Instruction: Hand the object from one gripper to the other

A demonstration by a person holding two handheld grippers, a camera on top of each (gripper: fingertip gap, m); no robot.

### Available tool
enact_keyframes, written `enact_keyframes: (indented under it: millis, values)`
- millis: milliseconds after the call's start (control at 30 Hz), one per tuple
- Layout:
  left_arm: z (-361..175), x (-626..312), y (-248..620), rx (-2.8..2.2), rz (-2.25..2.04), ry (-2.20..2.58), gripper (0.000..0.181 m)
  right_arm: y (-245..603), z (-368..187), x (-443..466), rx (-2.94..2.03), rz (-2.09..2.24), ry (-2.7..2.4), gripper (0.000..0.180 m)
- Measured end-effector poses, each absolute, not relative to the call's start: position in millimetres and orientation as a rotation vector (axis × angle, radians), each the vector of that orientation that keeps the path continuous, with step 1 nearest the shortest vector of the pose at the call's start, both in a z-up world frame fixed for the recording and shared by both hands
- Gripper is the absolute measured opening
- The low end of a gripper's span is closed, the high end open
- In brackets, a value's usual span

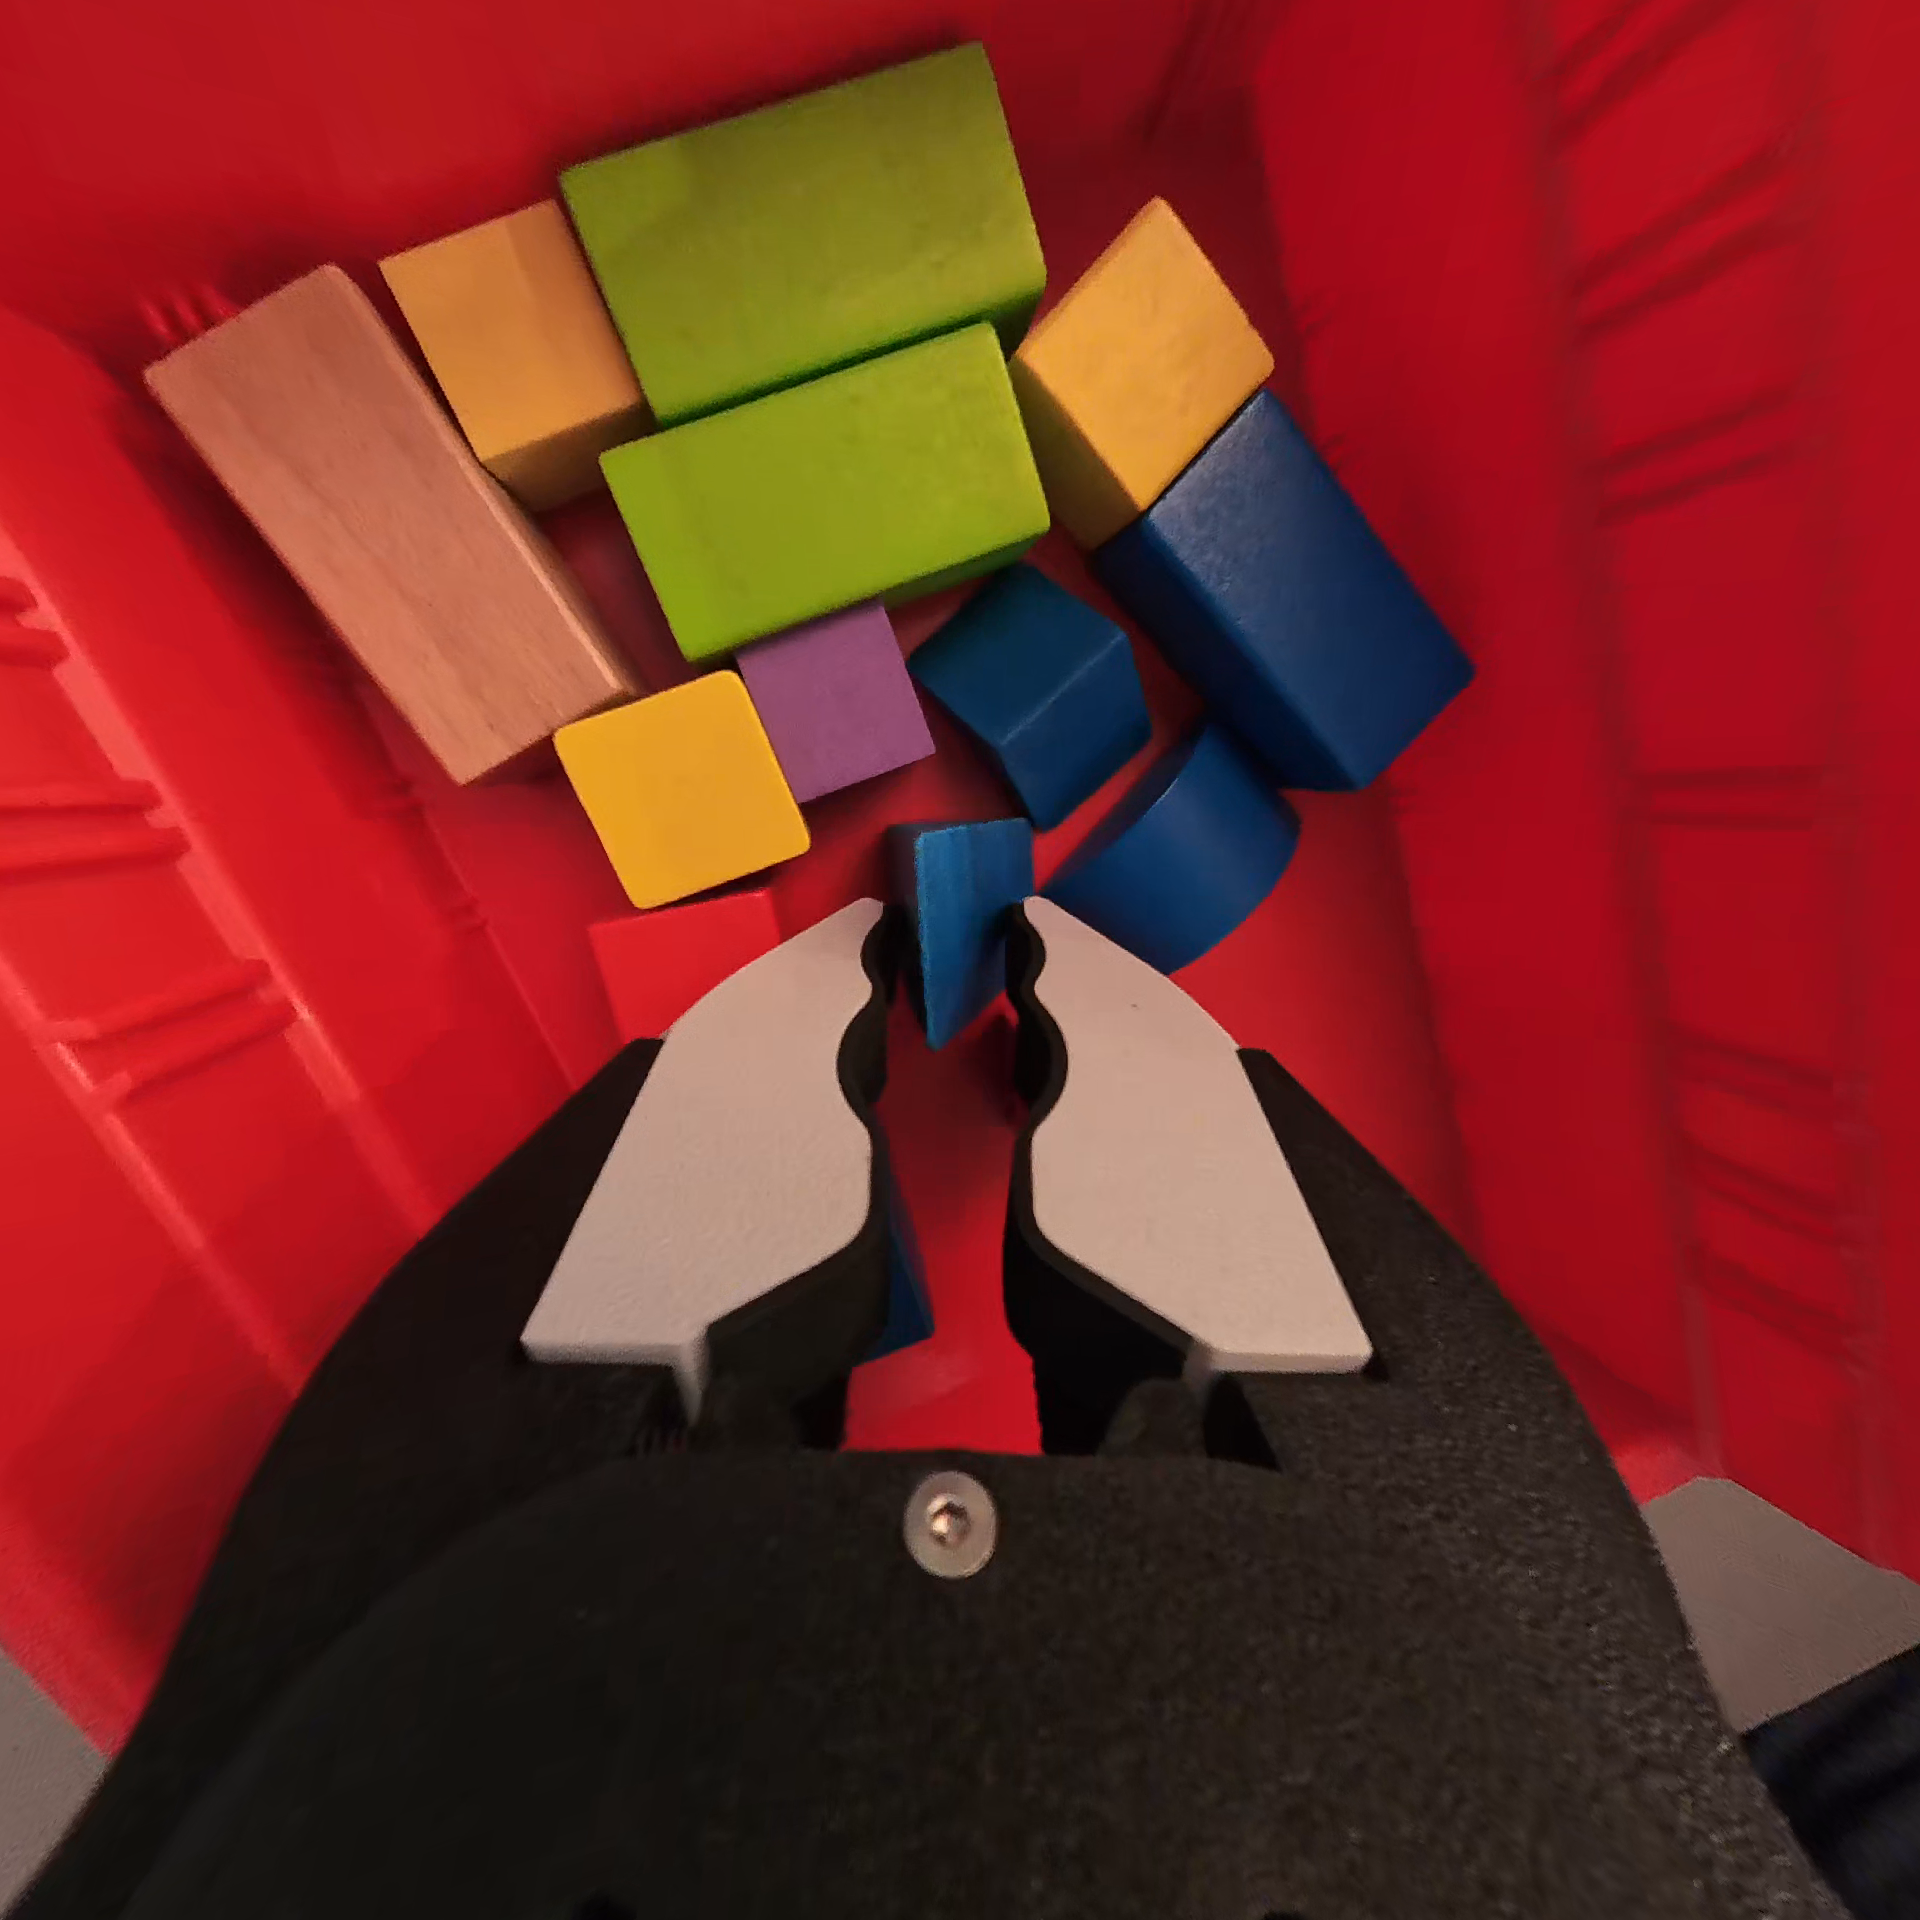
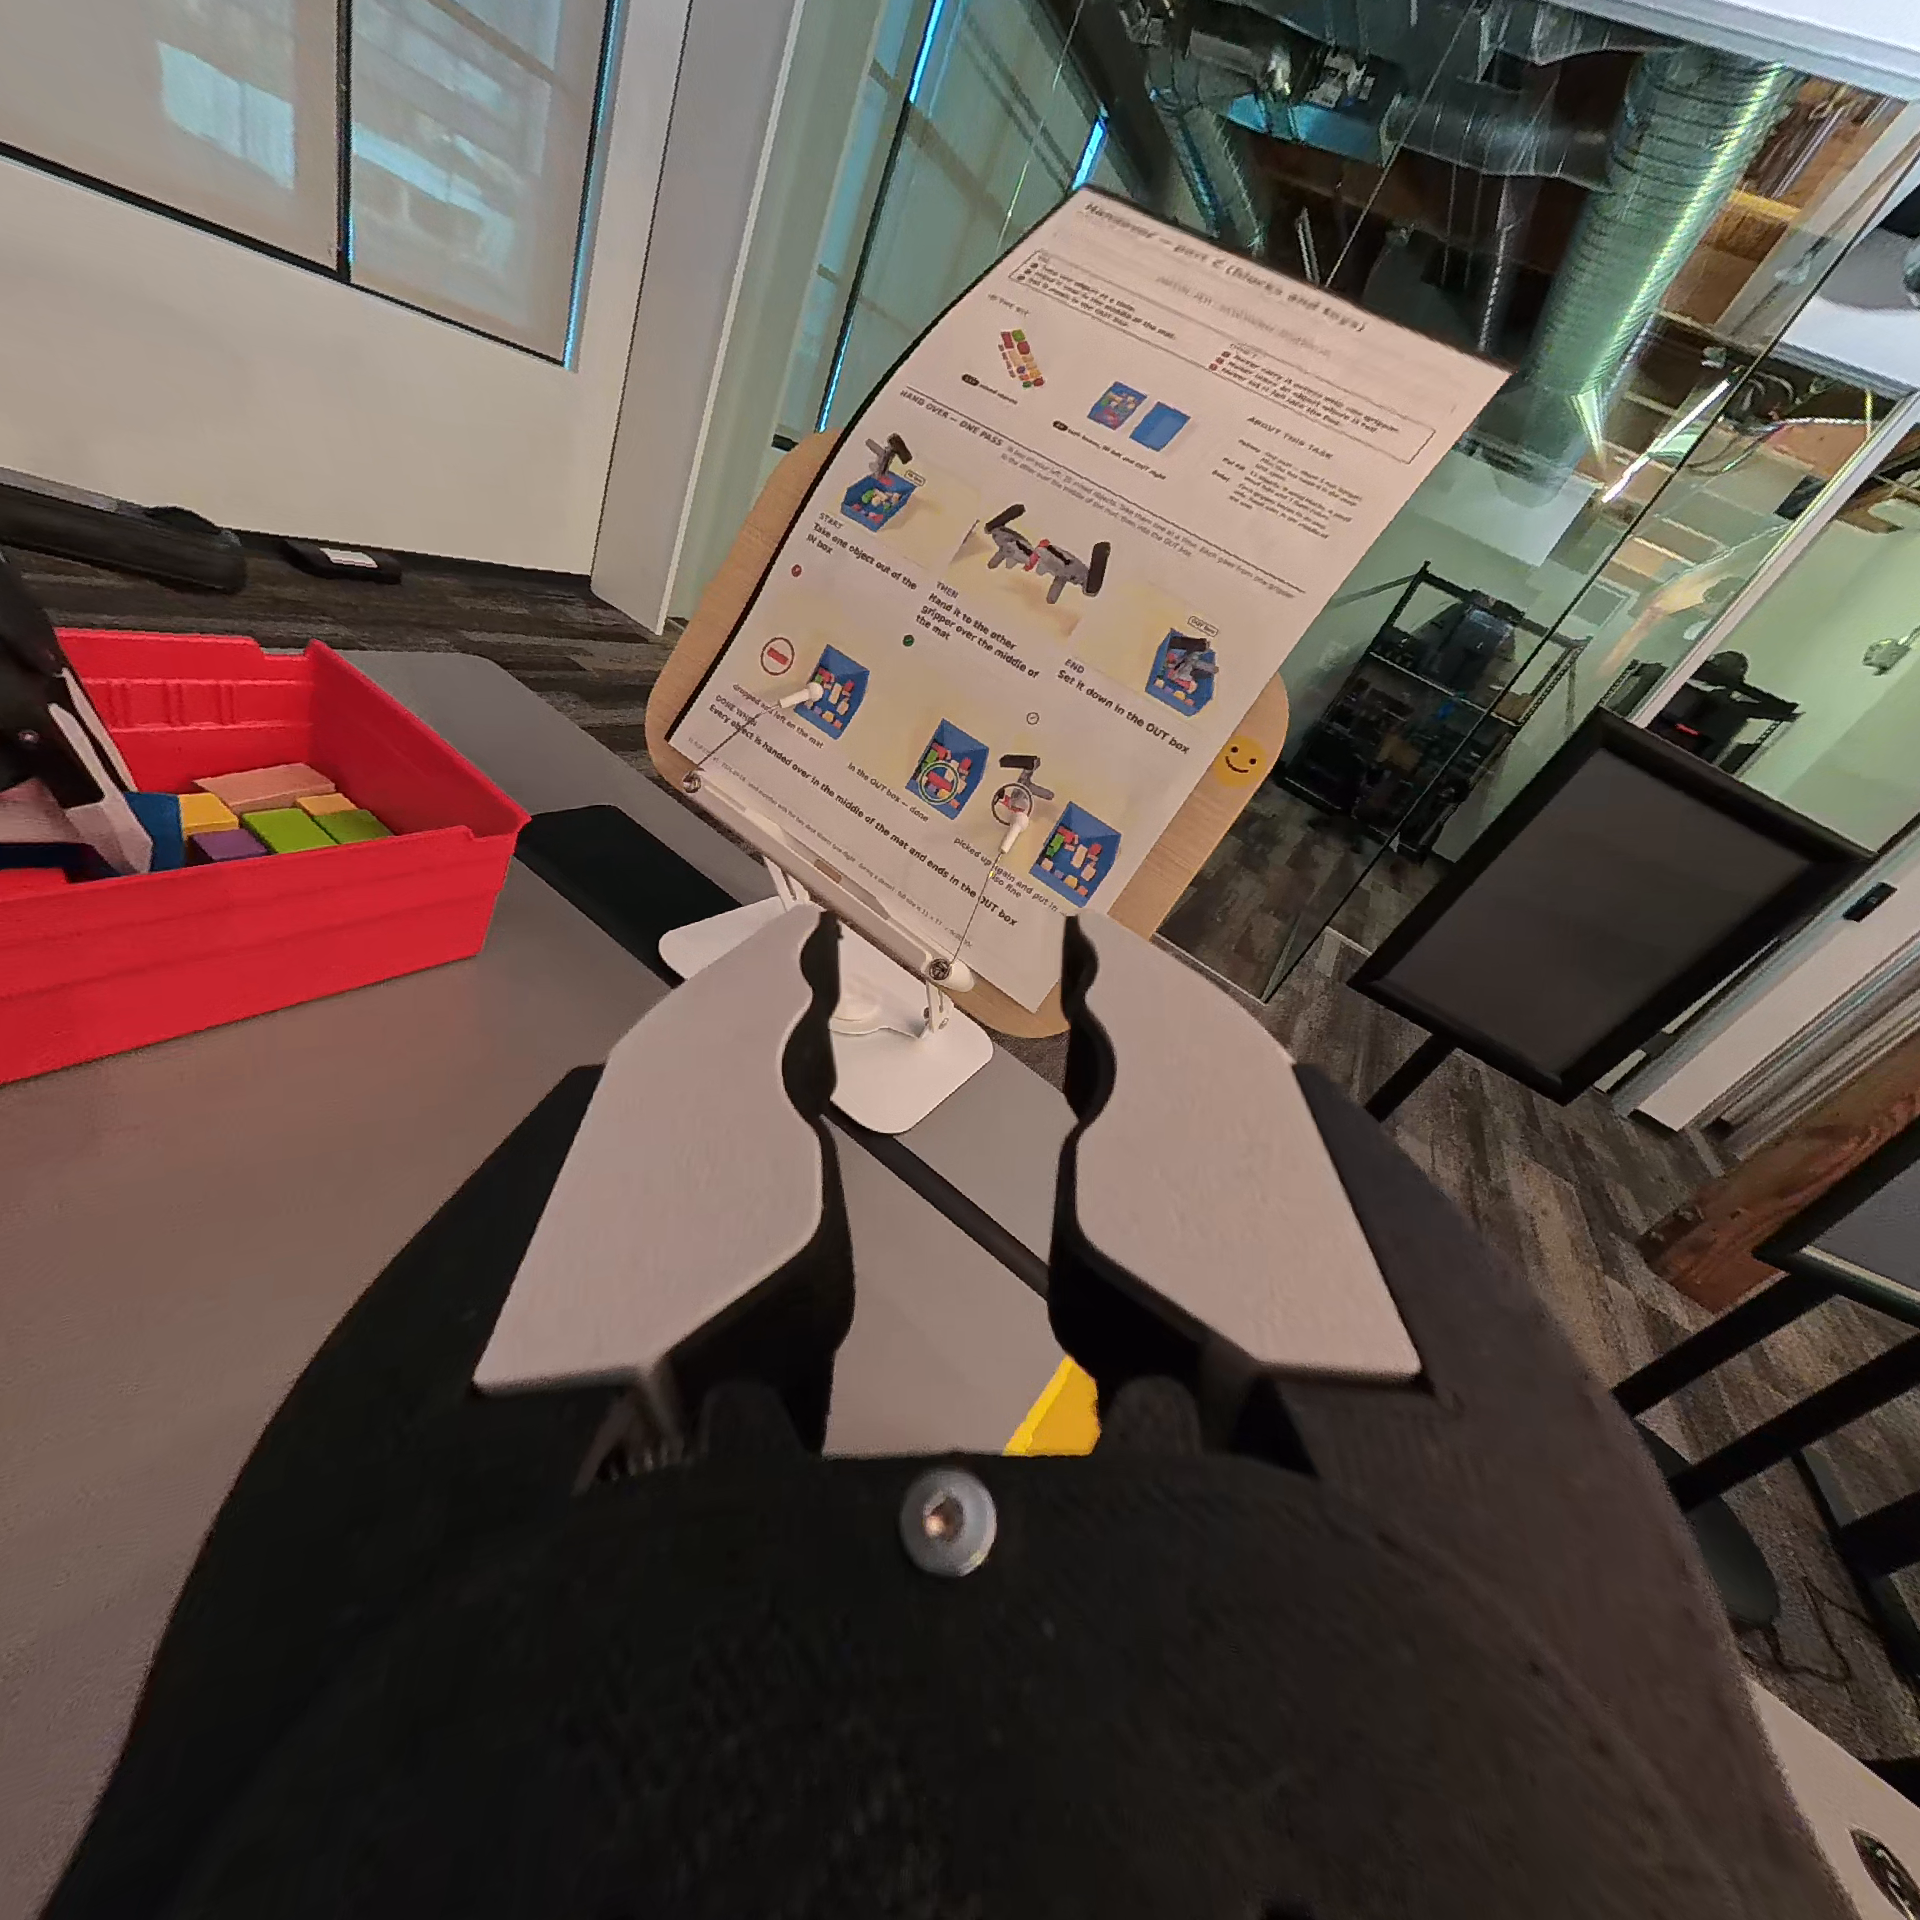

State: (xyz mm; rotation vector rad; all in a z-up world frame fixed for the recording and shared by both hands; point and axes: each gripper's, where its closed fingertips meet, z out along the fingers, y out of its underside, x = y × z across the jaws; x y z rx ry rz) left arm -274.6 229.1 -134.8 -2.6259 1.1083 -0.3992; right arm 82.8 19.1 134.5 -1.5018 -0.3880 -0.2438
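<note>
Your left gripper (image 1: 951,914), down inside the red bin (image 1: 1558,727), is clamped on the small blue block (image 1: 961,914), so lift it clear toward your right gripper (image 2: 940,966), waiting with jaws apart over the bench (image 2: 260,1195).

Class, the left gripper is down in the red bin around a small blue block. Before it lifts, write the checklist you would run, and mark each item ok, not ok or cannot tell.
1. Small blue block sits between the left gripper fingertips: ok.
2. Both pads firmly touch the block: cannot tell; the jaws are nearly closed on it.
3. Neighbours clear of the lift: not ok; a blue half-round block lies right beside the right-hand finger.
4. Right gripper open and empty to receive: ok.
5. Right gripper outside the red bin, above the grey table: ok.
6. Grip strong enough for a lift: cannot tell.
</note>
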Motion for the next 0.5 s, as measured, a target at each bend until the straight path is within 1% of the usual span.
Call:
enact_keyframes:
  millis: [133,267,367,500]
  values:
    - [-118.7,-271.0,223.9,-2.628,-0.504,1.062,0.02,19.3,133.9,84.5,-1.504,-0.236,-0.382,0.042]
    - [-73.1,-267.6,224.1,-2.472,-0.535,1.01,0.02,24.1,128.6,83.6,-1.519,-0.242,-0.392,0.042]
    - [-21.5,-259.3,218.4,-2.274,-0.593,0.968,0.019,30.2,123.0,82.8,-1.525,-0.274,-0.401,0.042]
    - [64.7,-227.0,183.3,-1.913,-0.94,0.915,0.019,37.8,119.3,71.6,-1.479,-0.291,-0.444,0.044]
